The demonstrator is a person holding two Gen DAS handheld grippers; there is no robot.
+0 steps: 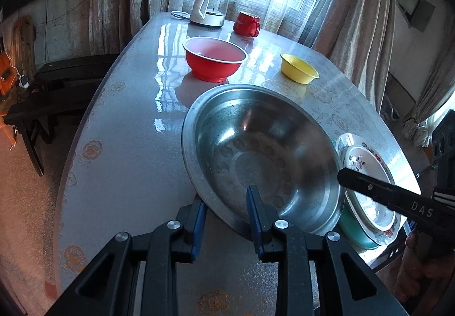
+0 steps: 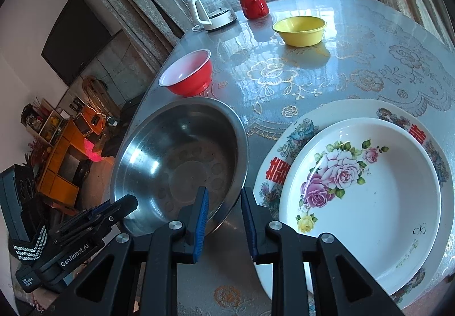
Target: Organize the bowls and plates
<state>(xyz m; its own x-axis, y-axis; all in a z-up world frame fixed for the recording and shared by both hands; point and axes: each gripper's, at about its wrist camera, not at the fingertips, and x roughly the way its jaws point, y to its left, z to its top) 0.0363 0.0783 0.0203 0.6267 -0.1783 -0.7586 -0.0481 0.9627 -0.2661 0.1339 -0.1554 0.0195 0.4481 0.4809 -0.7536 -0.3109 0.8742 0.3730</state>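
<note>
Shiny steel bowl (image 1: 261, 156); glossy glazed plate (image 2: 361, 196); slick table cover (image 2: 327, 74).

Shiny silver bowl (image 2: 182, 162), red bowl (image 2: 187, 72), yellow bowl (image 2: 300, 27), white plate (image 2: 369, 202) with pink roses, maybe green dish (image 1: 358, 236) underneath

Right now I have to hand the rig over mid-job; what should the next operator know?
Left gripper: fingers straddle the steel basin's near rim, one inside, one outside; contact unclear.
Right gripper: straddles the same rim on the plate side; contact also unclear.
Stacked: floral dish on the patterned plate, beside the basin.
Left loose on the table: red bowl, yellow bowl, basin.
</note>
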